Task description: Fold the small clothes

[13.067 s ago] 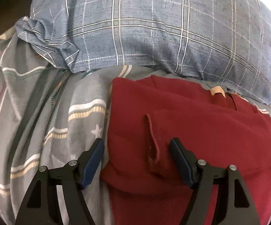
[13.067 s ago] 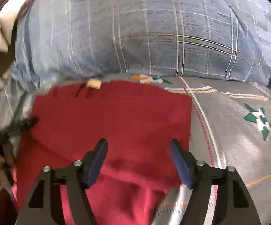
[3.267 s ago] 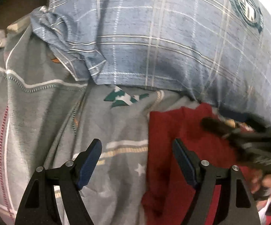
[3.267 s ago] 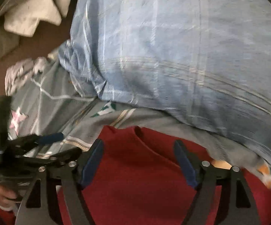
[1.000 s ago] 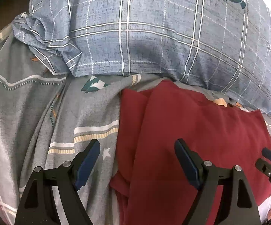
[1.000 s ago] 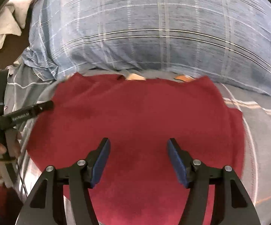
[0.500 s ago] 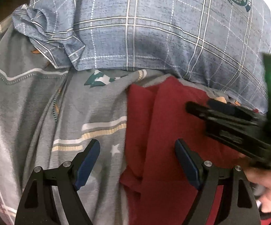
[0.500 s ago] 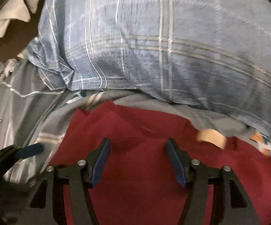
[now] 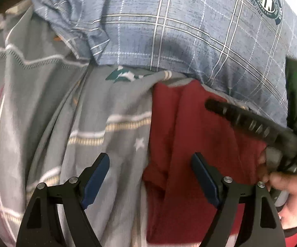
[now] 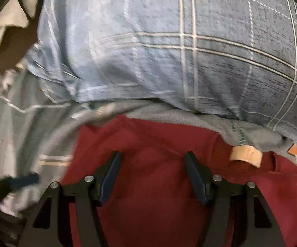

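Note:
A dark red garment lies folded on a grey patterned bedsheet, its far edge just short of a blue plaid pillow. My left gripper is open and empty, straddling the garment's left edge. My right gripper is open and empty, low over the garment's upper left part; it also shows in the left wrist view, reaching in from the right. A tan label sits at the garment's far edge. The left gripper's fingertip shows at the lower left of the right wrist view.
The pillow rises right behind the garment. The sheet spreads to the left with wrinkles. White cloth lies beyond the bed at far left over a dark floor.
The right gripper has swung left and forward over the garment's upper left part. The left gripper has shifted slightly left. The garment lies as before.

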Motion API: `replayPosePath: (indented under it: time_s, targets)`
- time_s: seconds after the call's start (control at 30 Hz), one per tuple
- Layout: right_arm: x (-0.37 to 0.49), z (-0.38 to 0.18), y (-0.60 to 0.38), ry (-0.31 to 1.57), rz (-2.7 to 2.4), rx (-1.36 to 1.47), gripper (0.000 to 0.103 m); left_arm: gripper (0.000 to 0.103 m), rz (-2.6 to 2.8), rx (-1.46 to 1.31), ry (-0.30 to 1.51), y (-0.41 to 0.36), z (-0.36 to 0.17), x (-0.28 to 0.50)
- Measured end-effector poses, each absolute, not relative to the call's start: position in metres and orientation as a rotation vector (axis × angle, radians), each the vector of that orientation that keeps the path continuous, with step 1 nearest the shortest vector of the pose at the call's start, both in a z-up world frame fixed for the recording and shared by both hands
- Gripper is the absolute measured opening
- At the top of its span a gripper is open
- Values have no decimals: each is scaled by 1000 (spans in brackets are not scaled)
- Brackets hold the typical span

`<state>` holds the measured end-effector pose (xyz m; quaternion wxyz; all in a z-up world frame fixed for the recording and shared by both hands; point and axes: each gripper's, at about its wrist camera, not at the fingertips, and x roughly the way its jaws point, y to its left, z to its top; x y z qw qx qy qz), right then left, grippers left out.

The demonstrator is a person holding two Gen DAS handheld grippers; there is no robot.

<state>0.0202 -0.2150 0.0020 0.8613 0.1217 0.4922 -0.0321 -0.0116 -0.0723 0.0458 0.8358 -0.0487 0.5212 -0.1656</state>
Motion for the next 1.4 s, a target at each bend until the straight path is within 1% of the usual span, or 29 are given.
replayPosePath:
  time_s: [0.03,0.13,0.17,0.33,0.4,0.5,0.53,0.57,0.6,0.63,0.67,0.77,1.0,1.07,1.1,1.13,1.17,1.23,1.27,1.3,1.37,1.4]
  targets:
    - [21,8,-212,1027,-45,276,67,82,-354,-116,1104,-69,48,-15]
    - [31,15,-193,1066,21,296,75,82,-355,-190,1110,-55,49,-26]
    - [38,14,-182,1102,44,284,76,82,-360,-207,1113,-52,48,-29]
    - [63,-5,-144,1207,-1,118,76,82,-343,-178,1104,-44,43,-26]
    - [72,-16,-134,1240,-23,79,78,82,-347,-186,1089,-42,45,-24]
    - [80,-25,-126,1230,-47,8,77,82,-367,-201,1062,-40,50,-22]
    - [80,-27,-126,1228,-56,-8,71,82,-367,-200,1060,-39,49,-22]
    - [79,-27,-126,1214,-68,-24,59,82,-368,-200,1061,-39,49,-22]
    - [77,-25,-128,1200,-65,-28,54,82,-370,-200,1062,-39,48,-22]
    - [75,-22,-131,1185,-41,-11,36,82,-382,-199,1059,-40,49,-23]
    - [71,-18,-137,1174,-4,41,21,82,-395,-194,1055,-43,50,-23]
    - [53,-3,-158,1116,20,130,16,82,-462,-145,1039,-55,52,-27]
    - [28,19,-182,1038,39,224,15,82,-509,-82,1070,-78,38,-22]
    - [25,23,-189,1033,43,237,14,78,-520,-80,1060,-83,38,-19]
    - [24,23,-191,1029,46,246,14,64,-528,-88,1052,-84,39,-19]
    - [21,26,-197,1027,47,256,14,52,-561,-112,1045,-85,41,-20]
    - [20,26,-200,1027,48,264,14,43,-587,-128,1052,-87,41,-19]
    - [15,27,-206,1029,47,283,15,40,-597,-114,1035,-90,41,-20]
    - [14,27,-209,1027,48,299,15,36,-605,-104,1031,-91,41,-21]
    - [15,26,-211,1026,50,324,15,33,-613,-110,1026,-91,42,-22]
    - [15,30,-213,1032,43,342,28,31,-640,-129,1007,-89,46,-24]
    - [15,31,-213,1034,35,348,38,30,-658,-131,992,-90,49,-25]
